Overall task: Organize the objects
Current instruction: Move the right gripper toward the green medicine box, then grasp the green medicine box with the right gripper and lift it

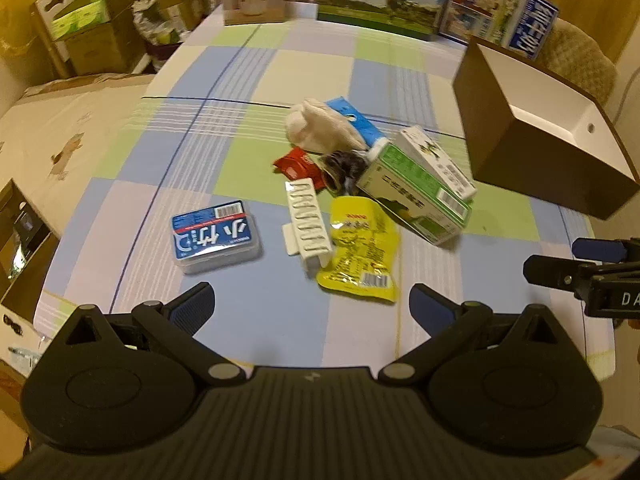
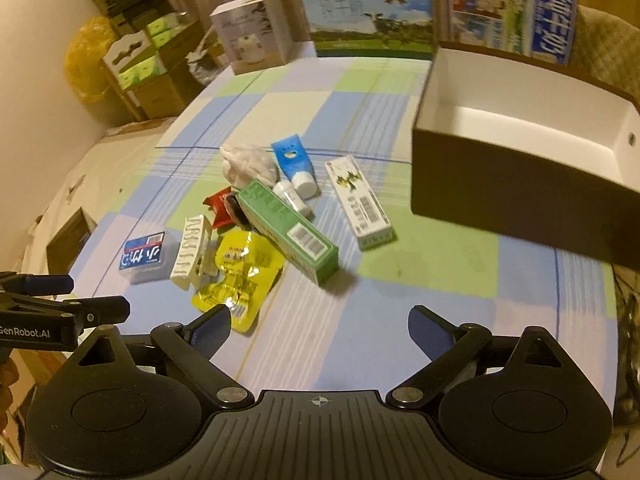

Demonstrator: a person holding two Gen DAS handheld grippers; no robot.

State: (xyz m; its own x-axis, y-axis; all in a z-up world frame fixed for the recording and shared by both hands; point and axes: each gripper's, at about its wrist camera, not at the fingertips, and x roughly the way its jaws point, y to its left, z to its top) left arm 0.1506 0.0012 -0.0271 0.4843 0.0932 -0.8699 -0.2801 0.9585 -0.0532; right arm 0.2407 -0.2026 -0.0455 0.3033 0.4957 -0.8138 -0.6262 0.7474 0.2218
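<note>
Green carton (image 1: 416,196) hides most of dark pouch (image 1: 344,164).

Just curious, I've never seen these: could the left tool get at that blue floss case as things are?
Probably yes. The left tool is open, and the floss case lies by itself on the tablecloth, with nothing between them.

A home: checked tablecloth (image 1: 248,80), stacked cartons (image 1: 92,20), padded chair (image 1: 580,56)
</note>
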